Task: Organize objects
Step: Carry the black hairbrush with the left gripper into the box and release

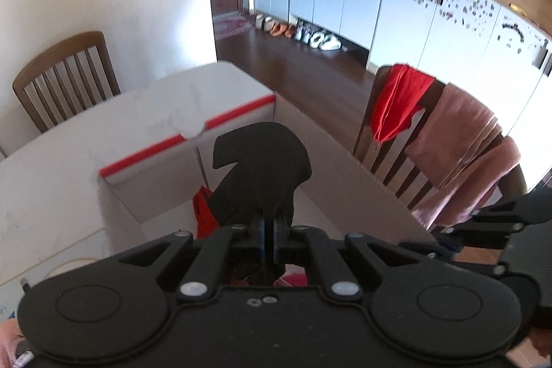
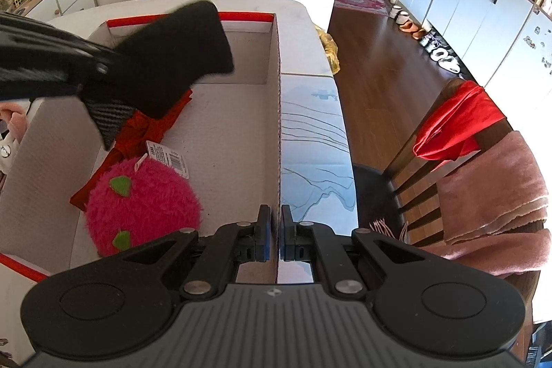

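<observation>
Two grippers work at an open cardboard box (image 2: 241, 126) standing on a white table (image 2: 296, 9). Against the box's left wall, toward its near corner, lies a fuzzy pink toy (image 2: 145, 199) with green patches and a paper tag, and a red cloth (image 2: 145, 126) lies just behind it, partly under it. Above these, the left gripper (image 1: 270, 216) has its jaws clamped together on a black knitted cloth (image 1: 262, 161), which it holds over the inside of the box (in the right wrist view the cloth (image 2: 179, 57) hangs clear of the floor of the box, between the far wall and the red cloth). Further right, the right gripper (image 2: 276, 230) has its jaws pressed onto the box's right wall, one finger inside and one outside, at the near end of that wall. Beyond the wall a pale blue printed sheet (image 2: 314, 140) covers the table's right edge. Right of the table stands a wooden chair (image 2: 424, 140) with a red garment (image 2: 455, 123) and a pink towel (image 2: 496, 195) draped over its back.
</observation>
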The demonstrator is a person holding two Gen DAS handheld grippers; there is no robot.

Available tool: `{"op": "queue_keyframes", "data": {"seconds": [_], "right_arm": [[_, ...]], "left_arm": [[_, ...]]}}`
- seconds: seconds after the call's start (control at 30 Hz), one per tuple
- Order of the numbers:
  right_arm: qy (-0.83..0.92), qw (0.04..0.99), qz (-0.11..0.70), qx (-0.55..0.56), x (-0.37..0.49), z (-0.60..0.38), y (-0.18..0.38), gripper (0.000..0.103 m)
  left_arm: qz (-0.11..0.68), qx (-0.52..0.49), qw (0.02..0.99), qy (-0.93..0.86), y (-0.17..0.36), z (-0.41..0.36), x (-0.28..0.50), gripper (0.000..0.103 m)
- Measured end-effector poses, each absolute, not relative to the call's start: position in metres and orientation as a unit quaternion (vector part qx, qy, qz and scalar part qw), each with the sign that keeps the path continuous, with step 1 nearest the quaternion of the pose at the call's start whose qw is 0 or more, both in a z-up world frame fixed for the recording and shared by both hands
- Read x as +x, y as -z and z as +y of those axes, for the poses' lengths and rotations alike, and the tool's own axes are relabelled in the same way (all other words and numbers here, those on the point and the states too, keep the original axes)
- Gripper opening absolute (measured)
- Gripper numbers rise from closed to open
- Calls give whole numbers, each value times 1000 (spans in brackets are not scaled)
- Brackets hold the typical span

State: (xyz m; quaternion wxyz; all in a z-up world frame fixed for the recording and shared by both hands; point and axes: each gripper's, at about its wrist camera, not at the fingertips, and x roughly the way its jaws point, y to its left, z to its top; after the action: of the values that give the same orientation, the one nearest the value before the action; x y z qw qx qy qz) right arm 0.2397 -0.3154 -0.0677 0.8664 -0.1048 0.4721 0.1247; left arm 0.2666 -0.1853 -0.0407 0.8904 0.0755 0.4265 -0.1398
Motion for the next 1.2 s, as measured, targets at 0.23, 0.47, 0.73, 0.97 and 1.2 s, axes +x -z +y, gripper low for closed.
{"op": "queue_keyframes", "data": {"seconds": [0.23,0.47,0.73,0.97,1.2], "right_arm": [[-137,864,471,-114,240,-315,70,4],[-149,861,474,-110,242,-319,69,4],[-162,858,473,-121,241,-319,69,4],[-172,853,478,-121,242,-321,71,4],[-175,852,479,-115,243,-323,71,4]], "left_arm": [[461,85,873,131,65,-193,281,3],[495,86,857,118,85,-200,297,3],[528,80,838,111,103,-202,305,16],[524,69,843,103,103,-200,304,39],[499,67,858,98,85,-199,292,58]]}}
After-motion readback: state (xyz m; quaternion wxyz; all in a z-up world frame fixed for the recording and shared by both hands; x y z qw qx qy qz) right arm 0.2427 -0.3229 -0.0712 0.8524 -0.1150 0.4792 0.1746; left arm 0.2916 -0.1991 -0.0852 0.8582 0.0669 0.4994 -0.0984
